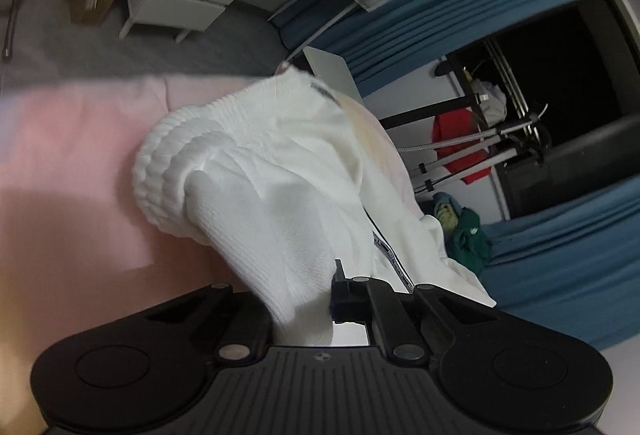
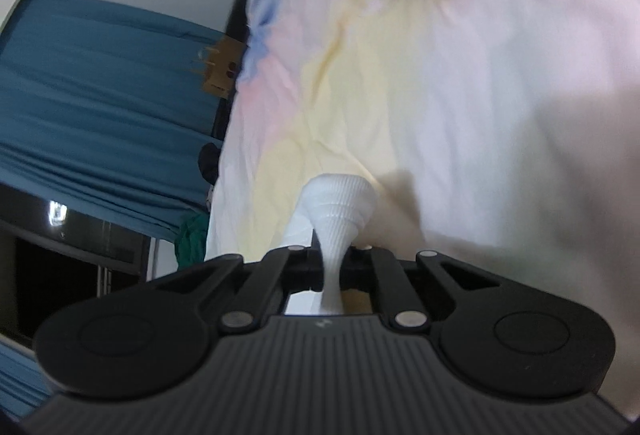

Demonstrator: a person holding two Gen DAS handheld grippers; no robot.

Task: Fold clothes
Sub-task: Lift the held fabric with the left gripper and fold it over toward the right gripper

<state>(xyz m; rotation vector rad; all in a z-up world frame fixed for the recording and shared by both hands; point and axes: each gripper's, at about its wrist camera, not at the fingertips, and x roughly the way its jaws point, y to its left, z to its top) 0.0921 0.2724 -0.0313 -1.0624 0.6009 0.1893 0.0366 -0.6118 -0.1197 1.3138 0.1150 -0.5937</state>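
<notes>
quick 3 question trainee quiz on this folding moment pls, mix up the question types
1. True or false: the left gripper is shut on the white garment.
2. What is pinched in the right gripper?
A. a blue curtain
B. a white ribbed piece of cloth
C. a cardboard box
3. Fill in: the surface under the cloth in the right wrist view is a sheet in pale ____ and yellow patches.

Key
1. true
2. B
3. pink
</notes>
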